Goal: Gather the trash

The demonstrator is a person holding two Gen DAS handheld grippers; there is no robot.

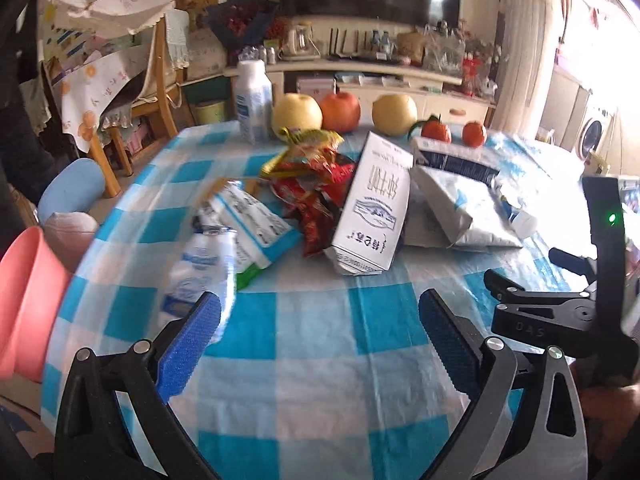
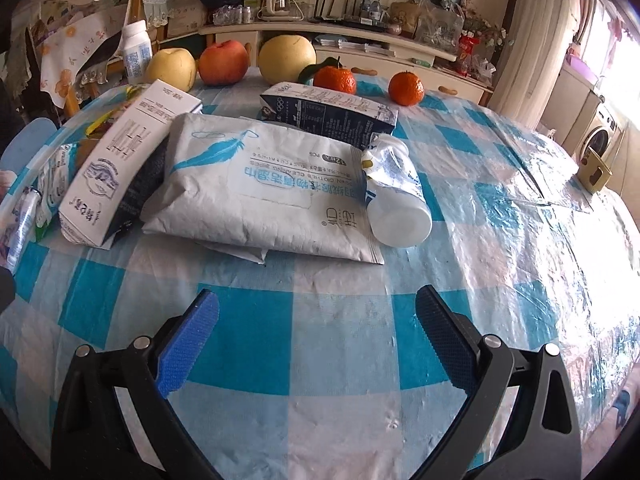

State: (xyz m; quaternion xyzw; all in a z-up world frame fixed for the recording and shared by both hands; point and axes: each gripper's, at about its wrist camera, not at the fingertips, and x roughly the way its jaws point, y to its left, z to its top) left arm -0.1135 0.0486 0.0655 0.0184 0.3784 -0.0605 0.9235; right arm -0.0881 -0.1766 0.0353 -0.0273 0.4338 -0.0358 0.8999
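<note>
Trash lies across a blue-and-white checked table. In the left wrist view, a crushed clear bottle (image 1: 202, 268) rests just beyond my left gripper (image 1: 320, 312), which is open and holds nothing. Behind it are a blue-white pouch (image 1: 250, 220), red and yellow snack wrappers (image 1: 312, 176) and a white milk carton (image 1: 372, 204). In the right wrist view my right gripper (image 2: 318, 312) is open and empty above the cloth. Ahead lie a white wet-wipes pack (image 2: 264, 188), a small white bottle (image 2: 396, 196), a dark carton (image 2: 328, 112) and the white milk carton (image 2: 120, 160).
Two pears, an apple (image 2: 223, 62) and two tangerines (image 2: 406, 88) line the far table edge, beside an upright white bottle (image 1: 253, 100). A pink bin (image 1: 28, 300) stands left of the table. The other gripper's black frame (image 1: 592, 300) shows at right. A wooden chair and TV shelf stand behind.
</note>
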